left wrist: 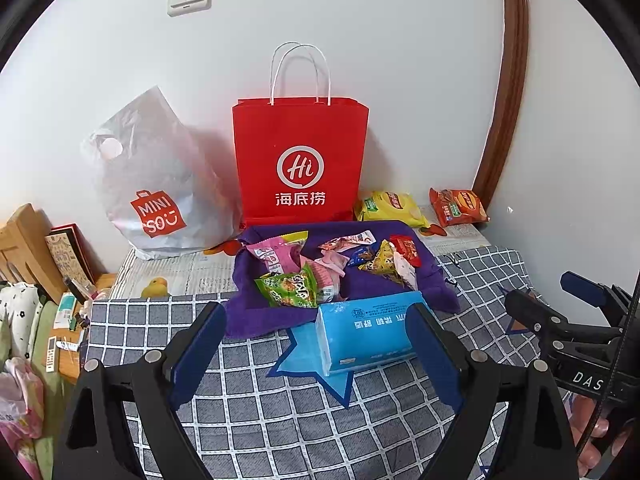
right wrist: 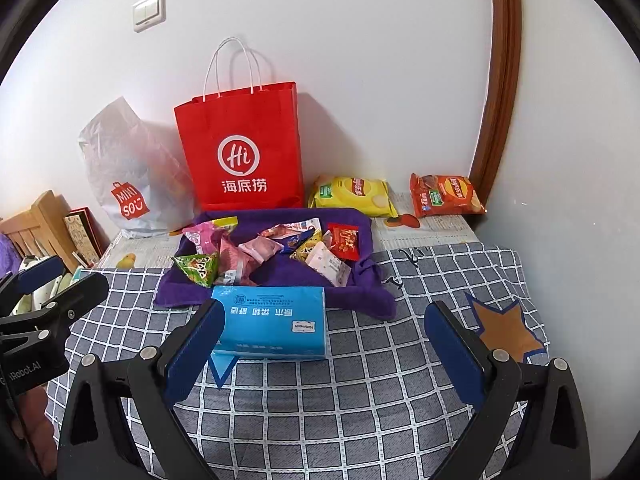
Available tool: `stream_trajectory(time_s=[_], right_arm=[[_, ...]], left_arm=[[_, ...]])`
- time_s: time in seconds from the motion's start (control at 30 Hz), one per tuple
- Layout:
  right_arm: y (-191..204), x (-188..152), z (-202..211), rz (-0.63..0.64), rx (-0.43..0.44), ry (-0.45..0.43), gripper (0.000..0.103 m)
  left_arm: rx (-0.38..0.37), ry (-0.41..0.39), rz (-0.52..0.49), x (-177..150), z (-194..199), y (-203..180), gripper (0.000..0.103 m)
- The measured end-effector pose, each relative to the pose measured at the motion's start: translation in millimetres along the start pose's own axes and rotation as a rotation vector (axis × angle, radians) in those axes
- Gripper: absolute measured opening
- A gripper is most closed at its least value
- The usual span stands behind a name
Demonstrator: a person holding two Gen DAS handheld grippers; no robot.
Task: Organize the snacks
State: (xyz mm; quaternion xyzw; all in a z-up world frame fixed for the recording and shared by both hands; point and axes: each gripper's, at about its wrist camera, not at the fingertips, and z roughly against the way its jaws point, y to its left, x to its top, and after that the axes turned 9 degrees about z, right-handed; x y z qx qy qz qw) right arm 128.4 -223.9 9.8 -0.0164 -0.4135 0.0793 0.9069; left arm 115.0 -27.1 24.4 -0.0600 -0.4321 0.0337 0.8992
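Little of the sorting looks done — a heap of small snack packets (left wrist: 320, 264) lies loose on a purple cloth (left wrist: 256, 320) at the middle of the surface, a checked blanket (left wrist: 280, 400) that may cover a bed. At about 1 o'clock from the heap, a yellow chip bag (left wrist: 390, 208) and an orange chip bag (left wrist: 458, 206) lie flat near the wall, apart from the rest. The red paper bag (left wrist: 300, 160) stands upright at 12 o'clock behind the cloth, the grey plastic bag (left wrist: 156, 184) leans at 10 o'clock; whether either holds snacks cannot be told. A blue tissue pack (left wrist: 368, 332) touches the cloth's near edge at 6 o'clock.

The left gripper (left wrist: 316, 356) hovers low over the blanket, fingers spread wide and empty, the tissue pack between them but ahead of the pads. The right gripper (right wrist: 324, 356) sits level beside it, also spread wide and holding nothing — both point toward the heap
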Motion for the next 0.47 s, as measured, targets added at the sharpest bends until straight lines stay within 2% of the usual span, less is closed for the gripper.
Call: stream_trajectory(time_s=[0.47], right_arm=[[0.6,0.3,3.2,-0.001,0.003,-0.006,0.099]], left_arm=[[0.01,-0.007,0.002,2.7,2.0,0.9,0.094]])
